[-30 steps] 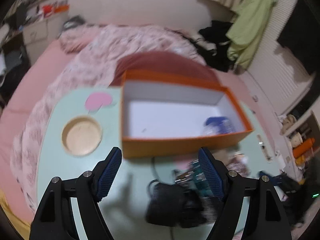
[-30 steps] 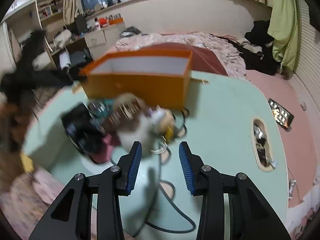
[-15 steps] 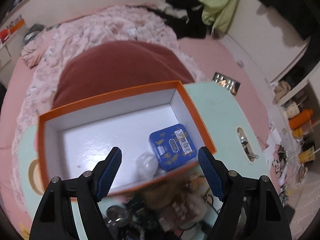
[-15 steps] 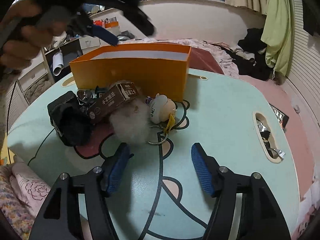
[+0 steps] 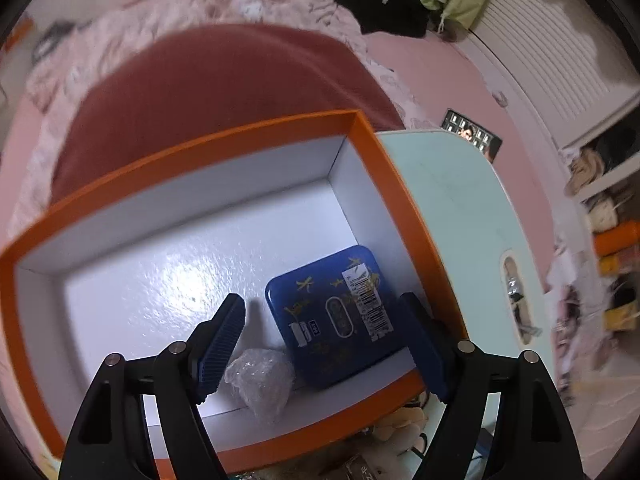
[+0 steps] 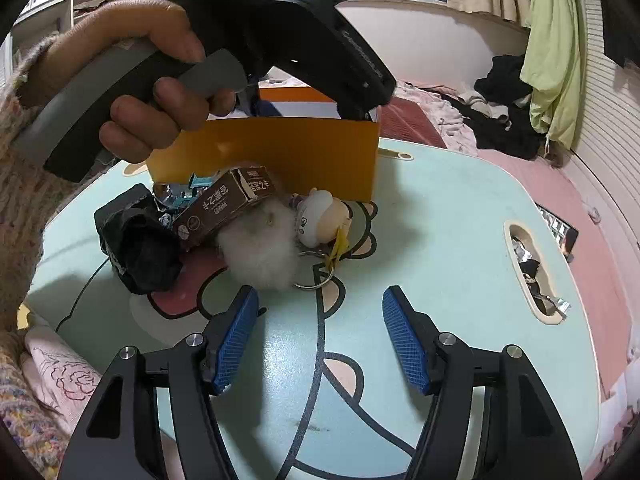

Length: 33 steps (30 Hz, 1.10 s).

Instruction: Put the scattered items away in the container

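Observation:
An orange box [image 5: 404, 196] with a white inside holds a blue tin [image 5: 336, 316] and a clear crumpled wrapper [image 5: 260, 380]. My left gripper [image 5: 324, 344] is open and empty, hanging over the box with its fingers inside the rim. In the right wrist view the box [image 6: 280, 156] stands on the mint table [image 6: 440, 220]. In front of it lie a brown carton [image 6: 224, 208], a white fluffy ball [image 6: 256, 252], a small plush keychain [image 6: 320, 220] and a black pouch [image 6: 136, 244]. My right gripper [image 6: 320, 340] is open and empty, just short of the pile.
The left hand and its gripper body [image 6: 280, 32] hang over the box in the right wrist view. A slot [image 6: 532, 268] in the table's right side holds small bits. A bed with a dark red cushion [image 5: 200, 96] lies behind the box. A phone [image 5: 472, 140] lies on the floor.
My left gripper moved forward and down over the box, so the box interior now fills its view. My right gripper opened wider and edged toward the pile.

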Available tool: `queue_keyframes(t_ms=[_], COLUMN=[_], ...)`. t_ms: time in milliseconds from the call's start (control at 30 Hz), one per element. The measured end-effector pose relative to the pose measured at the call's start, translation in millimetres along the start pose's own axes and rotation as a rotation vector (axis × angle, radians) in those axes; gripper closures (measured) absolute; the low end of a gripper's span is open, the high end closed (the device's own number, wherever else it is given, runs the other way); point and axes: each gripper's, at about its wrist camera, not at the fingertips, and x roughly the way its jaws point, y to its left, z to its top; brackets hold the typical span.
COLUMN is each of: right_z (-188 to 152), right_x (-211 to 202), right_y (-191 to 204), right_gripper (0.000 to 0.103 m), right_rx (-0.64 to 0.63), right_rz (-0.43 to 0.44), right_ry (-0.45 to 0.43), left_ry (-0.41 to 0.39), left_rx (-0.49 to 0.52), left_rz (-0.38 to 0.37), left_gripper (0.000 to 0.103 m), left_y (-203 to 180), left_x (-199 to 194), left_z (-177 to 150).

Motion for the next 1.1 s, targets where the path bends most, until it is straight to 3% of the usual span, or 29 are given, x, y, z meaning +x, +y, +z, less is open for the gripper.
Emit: queue_keyframes(t_ms=[67,200,333,367,467,633,800,933,1000,1100], right_z=[0,0,0,0,0,0,0,0,0,0], right_x=[0,-1,-1,-1,-1,-1,-1,0,0,0], right_y=[0,0,0,0,0,0,0,-1,-1,-1], right_gripper=[0.038,0.038,0.038,0.038,0.038,0.038,0.038,0.038,0.038,0.038], right_rx=[-0.001,-0.014,-0.016,-0.016,-0.019,-0.041,-0.045,-0.048,-0.123,-0.123], right_rz=[0.003,0.021,0.023,0.024,0.026,0.052,0.056,0.06,0.142,0.145], right_ry=[0.0,0.005,0.006,0.006,0.006,0.012,0.013,0.014,0.036,0.037], left_ry=[-0.033,-0.034,-0.051,-0.053,-0.05,0.007,0.036,0.012,0.006,0.0], left_rx=[0.014,-0.023,-0.037,-0.048,-0.069,-0.051,-0.06,-0.047,-0.038,0.0], left_rz=[0.079,0.081,0.216,0.202,0.022,-0.107,-0.051,0.002,0.015,0.074], left_gripper=[0.027,0.03,0.051,0.051,0.051,0.051,0.049,0.045,0.044,0.035], left_y=[9,32,50,52,45,18,-1,-6,-6,-10], left_x=[-1,-8,-16,-18,-27,-28,-15,-10,-11,0], left_z=[-3,-6,-5,-5,-4,-3,-1,4,2,-3])
